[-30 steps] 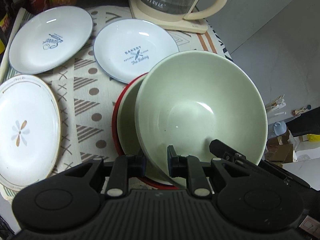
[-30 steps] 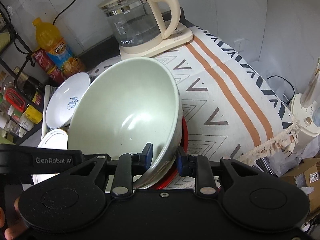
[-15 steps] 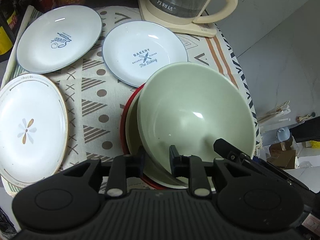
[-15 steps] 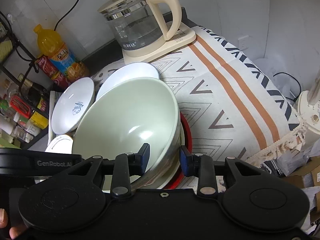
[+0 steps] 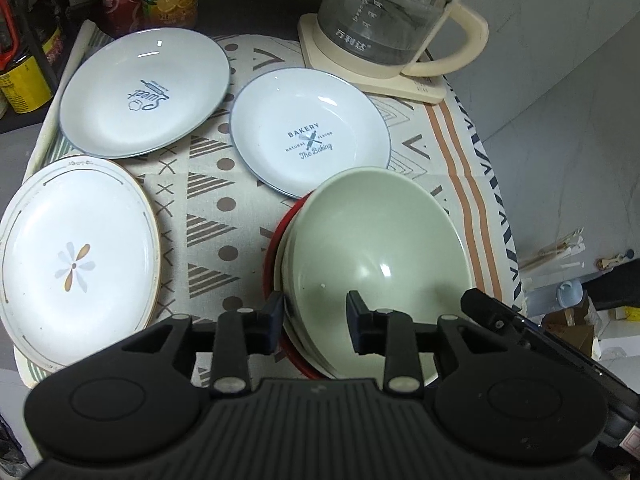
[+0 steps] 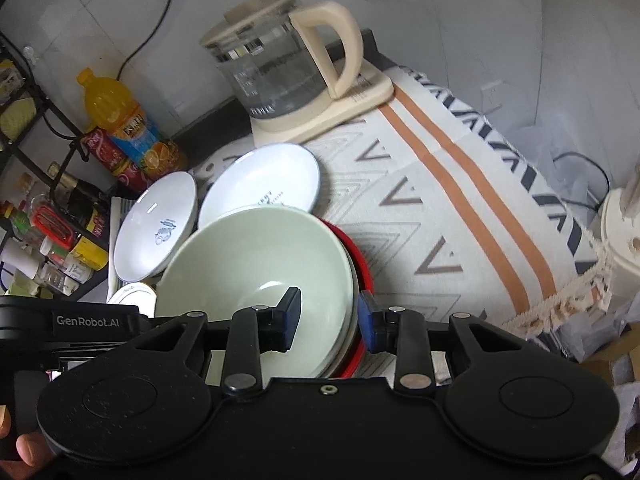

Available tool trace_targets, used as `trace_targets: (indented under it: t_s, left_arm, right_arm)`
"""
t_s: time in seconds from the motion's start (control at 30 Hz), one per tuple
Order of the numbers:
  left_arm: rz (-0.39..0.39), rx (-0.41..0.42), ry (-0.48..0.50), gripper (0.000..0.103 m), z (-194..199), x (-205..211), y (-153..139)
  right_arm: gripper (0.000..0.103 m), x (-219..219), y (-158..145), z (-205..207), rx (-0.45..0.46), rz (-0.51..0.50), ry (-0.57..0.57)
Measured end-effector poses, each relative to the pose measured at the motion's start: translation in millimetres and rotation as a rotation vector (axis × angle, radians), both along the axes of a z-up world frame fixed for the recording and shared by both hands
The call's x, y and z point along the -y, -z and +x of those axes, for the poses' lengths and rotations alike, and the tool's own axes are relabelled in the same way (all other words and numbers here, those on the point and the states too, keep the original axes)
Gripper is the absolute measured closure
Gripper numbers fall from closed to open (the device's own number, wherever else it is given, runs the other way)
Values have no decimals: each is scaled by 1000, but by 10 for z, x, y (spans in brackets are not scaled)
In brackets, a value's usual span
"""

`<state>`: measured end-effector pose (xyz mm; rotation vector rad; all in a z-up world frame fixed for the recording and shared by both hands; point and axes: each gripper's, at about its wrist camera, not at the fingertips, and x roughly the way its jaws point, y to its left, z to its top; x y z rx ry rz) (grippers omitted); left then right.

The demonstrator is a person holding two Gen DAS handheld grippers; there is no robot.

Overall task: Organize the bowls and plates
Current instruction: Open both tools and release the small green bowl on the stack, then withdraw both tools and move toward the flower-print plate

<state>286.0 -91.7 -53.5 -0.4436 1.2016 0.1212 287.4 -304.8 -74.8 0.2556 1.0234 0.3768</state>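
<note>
A pale green bowl [image 5: 376,248] sits nested in a stack of bowls, the lowest one red [image 5: 272,248], on the patterned cloth. My left gripper [image 5: 316,318] is open, its jaws astride the stack's near left rim. My right gripper [image 6: 330,314] is open too, astride the green bowl's [image 6: 256,260] right rim, with the red bowl [image 6: 362,256] below. A "Bakery" plate [image 5: 310,132], a "Sweet" plate [image 5: 144,92] and a flower plate [image 5: 76,264] lie flat to the left and behind.
A glass kettle [image 5: 384,20] on a cream base stands at the back. Bottles and cans [image 6: 120,136] stand at the back left by a wire rack. The table's right edge [image 5: 504,240] drops off near the bowls.
The green bowl has come down from a tilted, held position into the stack. Both grippers have opened and let go of its rim.
</note>
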Motion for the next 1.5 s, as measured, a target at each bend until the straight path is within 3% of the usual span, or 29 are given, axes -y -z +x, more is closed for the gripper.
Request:
trace_targets:
  t_s: [0.1, 0.2, 0.27, 0.63, 1.13, 1.5]
  left_arm:
    - [3, 15, -32, 63, -50, -54, -44]
    - [24, 34, -70, 53, -117, -118, -89]
    - [35, 38, -95, 48, -169, -158, -104]
    - [72, 48, -204, 37, -503, -397, -152]
    - [88, 40, -367, 26, -901, -949, -73]
    - [78, 43, -431, 25, -1053, -1459, -53]
  right_arm:
    - [70, -14, -64, 1, 34, 2, -21]
    - [58, -44, -133, -5, 65, 14, -52]
    - [56, -86, -162, -14, 76, 21, -82]
    - [31, -483, -185, -101, 63, 61, -261]
    - [24, -1142, -290, -188, 107, 46, -466]
    - [20, -1645, -246, -164, 92, 24, -504]
